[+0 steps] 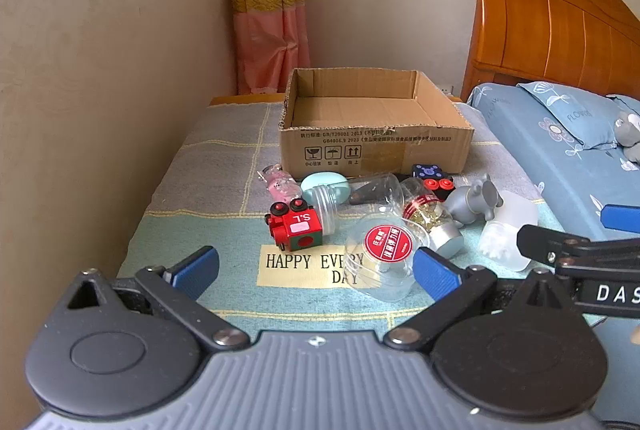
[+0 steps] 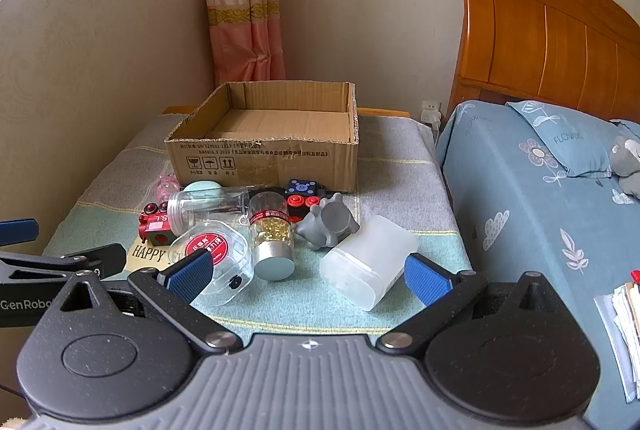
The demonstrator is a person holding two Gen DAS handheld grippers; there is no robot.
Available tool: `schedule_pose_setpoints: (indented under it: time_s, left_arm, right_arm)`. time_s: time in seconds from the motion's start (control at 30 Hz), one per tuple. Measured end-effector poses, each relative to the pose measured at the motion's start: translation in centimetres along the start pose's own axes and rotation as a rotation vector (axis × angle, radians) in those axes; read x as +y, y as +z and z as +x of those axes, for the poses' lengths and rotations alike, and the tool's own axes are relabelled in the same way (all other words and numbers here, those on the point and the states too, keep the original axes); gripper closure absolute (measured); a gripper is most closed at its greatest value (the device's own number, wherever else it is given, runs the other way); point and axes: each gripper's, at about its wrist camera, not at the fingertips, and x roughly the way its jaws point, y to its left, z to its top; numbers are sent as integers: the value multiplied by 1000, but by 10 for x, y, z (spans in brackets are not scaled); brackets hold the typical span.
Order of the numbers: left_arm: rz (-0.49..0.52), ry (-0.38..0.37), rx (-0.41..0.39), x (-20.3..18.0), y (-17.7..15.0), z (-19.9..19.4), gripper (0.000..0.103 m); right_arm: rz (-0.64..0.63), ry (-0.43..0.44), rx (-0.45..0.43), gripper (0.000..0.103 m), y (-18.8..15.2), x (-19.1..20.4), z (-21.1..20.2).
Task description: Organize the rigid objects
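An open cardboard box [image 1: 372, 145] [image 2: 264, 157] stands at the back of the cloth-covered table [image 1: 208, 165]. In front of it lies a cluster of small things: a red toy train [image 1: 294, 224] [image 2: 154, 226], a clear jar with a red label [image 1: 386, 254] [image 2: 212, 256], a bottle of yellow capsules [image 2: 270, 230], a grey toy animal [image 1: 474, 199] [image 2: 328, 222], a frosted white container [image 2: 370, 264] [image 1: 506, 234], a mint case [image 1: 324, 183] and a black and red block [image 2: 304, 195]. My left gripper [image 1: 316, 270] is open above the table's front. My right gripper [image 2: 308, 276] is open near the frosted container.
A wall runs along the table's left side and a pink curtain [image 1: 270, 9] hangs behind it. A bed [image 2: 540, 197] with a wooden headboard [image 2: 552, 37] stands to the right. Papers [image 2: 620, 326] lie at the far right.
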Motion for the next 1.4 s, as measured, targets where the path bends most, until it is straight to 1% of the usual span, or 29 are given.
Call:
schedule_pose_setpoints:
  time_s: [0.5, 0.8, 1.1, 1.17, 1.27, 1.4]
  left_arm:
    - [10, -4, -5, -2, 0, 0, 1]
    - [32, -32, -7, -2, -1, 5, 1]
    - [87, -127, -11, -4, 1, 19, 1]
    - [107, -144, -33, -6, 1, 21, 1]
    - [137, -176, -44, -8, 2, 27, 1]
    - [188, -215, -33, -10, 2, 40, 1]
  right_arm:
    - [-2, -3, -8, 0, 1, 0, -1]
    - [-20, -3, -14, 0, 1, -2, 2]
    - [-28, 27, -29, 0, -3, -11, 7]
    - [-26, 36, -31, 0, -3, -14, 9]
    - [-26, 56, -35, 0, -4, -19, 13]
    - [-36, 76, -33, 0, -7, -25, 22]
